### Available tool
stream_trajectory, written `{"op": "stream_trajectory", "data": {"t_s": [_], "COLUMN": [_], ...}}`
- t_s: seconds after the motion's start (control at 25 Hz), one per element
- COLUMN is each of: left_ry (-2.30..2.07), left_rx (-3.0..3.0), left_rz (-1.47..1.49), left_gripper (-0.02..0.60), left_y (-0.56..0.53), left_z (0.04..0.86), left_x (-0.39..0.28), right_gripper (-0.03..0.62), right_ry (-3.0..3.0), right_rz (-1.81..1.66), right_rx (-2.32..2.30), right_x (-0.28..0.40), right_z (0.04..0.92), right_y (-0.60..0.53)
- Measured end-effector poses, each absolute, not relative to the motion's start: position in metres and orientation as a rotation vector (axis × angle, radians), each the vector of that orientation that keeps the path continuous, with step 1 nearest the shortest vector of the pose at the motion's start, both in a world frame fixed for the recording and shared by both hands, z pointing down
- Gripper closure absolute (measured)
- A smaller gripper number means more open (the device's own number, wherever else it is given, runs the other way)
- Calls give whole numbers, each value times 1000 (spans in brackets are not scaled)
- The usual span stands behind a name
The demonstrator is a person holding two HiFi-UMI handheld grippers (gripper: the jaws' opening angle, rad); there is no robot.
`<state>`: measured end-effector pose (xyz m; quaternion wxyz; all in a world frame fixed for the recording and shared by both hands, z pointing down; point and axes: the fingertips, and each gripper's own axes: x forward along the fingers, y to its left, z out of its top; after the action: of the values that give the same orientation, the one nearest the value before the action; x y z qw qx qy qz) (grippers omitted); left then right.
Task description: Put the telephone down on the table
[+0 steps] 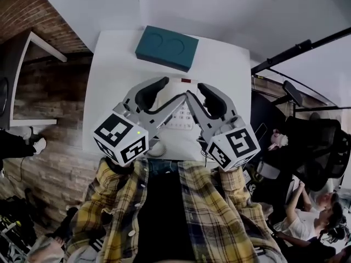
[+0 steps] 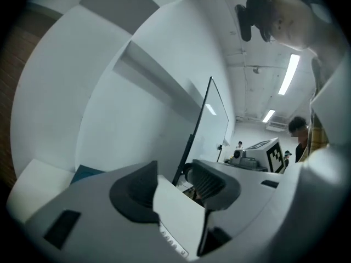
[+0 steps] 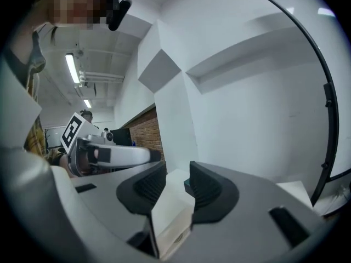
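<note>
A white telephone (image 1: 178, 115) with a keypad lies at the near edge of the white table (image 1: 115, 75), its coiled cord (image 1: 156, 149) hanging at the near left. I cannot tell if it rests on the table. My left gripper (image 1: 170, 92) reaches in from the left and my right gripper (image 1: 198, 95) from the right, their tips meeting over the phone's far end. In the left gripper view the phone's white edge (image 2: 181, 218) fills the gap between the black pads (image 2: 134, 193). In the right gripper view a white edge (image 3: 173, 210) likewise sits pinched between the pads (image 3: 145, 188).
A teal box (image 1: 167, 47) stands at the table's far edge. A brick wall (image 1: 49, 114) runs along the left. On the right are a black stand (image 1: 296, 48), an office chair (image 1: 318, 147) and seated people (image 1: 307, 212). A whiteboard (image 2: 211, 125) leans beyond the table.
</note>
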<state>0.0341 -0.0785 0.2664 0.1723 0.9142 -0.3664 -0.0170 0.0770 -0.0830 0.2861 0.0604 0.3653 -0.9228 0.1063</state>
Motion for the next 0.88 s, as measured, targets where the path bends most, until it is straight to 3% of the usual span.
{"op": "stream_trajectory", "data": {"t_s": [0.04, 0.08, 0.28, 0.52, 0.88], "left_ry": [-1070, -1087, -1064, -1038, -1034], "left_rx": [2614, 2636, 2696, 2713, 2747], "left_rz": [-62, -72, -50, -66, -63], "left_gripper": [430, 456, 470, 535, 560], "left_y": [-78, -76, -67, -56, -51], "left_z": [260, 255, 245, 240, 239], "left_x": [32, 31, 37, 41, 44], "right_gripper": [451, 457, 486, 532, 566], "right_ry": [-2799, -2805, -2842, -2865, -2867], "right_rz": [307, 293, 209, 159, 236], "right_rx": [1108, 1110, 1112, 1121, 1121], "right_x": [76, 76, 72, 73, 79], "right_z": [281, 277, 257, 244, 252], "right_y": [-82, -81, -73, -62, -58]}}
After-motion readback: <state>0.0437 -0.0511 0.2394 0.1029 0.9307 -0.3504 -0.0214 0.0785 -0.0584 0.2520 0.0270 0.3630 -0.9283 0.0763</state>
